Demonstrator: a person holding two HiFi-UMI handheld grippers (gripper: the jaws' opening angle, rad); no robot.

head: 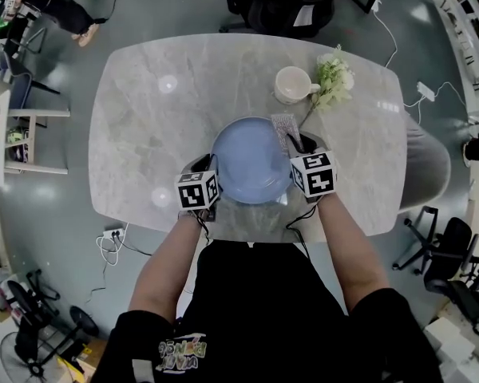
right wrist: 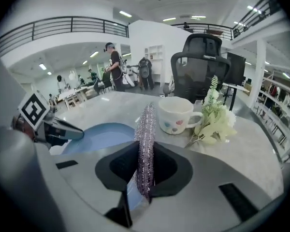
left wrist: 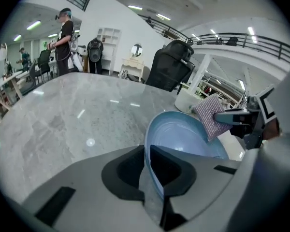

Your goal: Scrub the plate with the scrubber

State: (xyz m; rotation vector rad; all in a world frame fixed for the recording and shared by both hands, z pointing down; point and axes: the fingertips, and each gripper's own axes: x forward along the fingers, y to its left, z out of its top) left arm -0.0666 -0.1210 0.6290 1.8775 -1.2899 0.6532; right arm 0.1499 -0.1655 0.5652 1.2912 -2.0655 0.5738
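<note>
Plate (head: 251, 159): light blue, round, glossy, with a shallow raised rim and light glare on its inside. It sits at the near middle of the marble table (head: 160, 118), right in front of the person. I cannot tell whether it rests on the table or is lifted.

Left gripper (head: 210, 168): its jaws are closed narrow on the plate's near left rim. In the left gripper view the rim (left wrist: 150, 153) runs edge-on between them.

Right gripper (head: 301, 145): it is clamped on the scrubber (head: 285, 126), a silvery-purple sparkly mesh pad. The right gripper view shows the pad (right wrist: 146, 139) upright and edge-on between the jaws, sticking out past them on the far side. The pad is at the plate's right rim, and from the left gripper view it overlaps that rim (left wrist: 211, 116).

Each gripper carries a cube with black-and-white square markers.

The cream mug (head: 291, 84) has small coloured hearts (right wrist: 174, 124) and stands far of the plate. A pale flower sprig (head: 334, 78) lies just right of the mug.

The print on the person's dark shirt (head: 180, 353) is upside down and too small to read.
</note>
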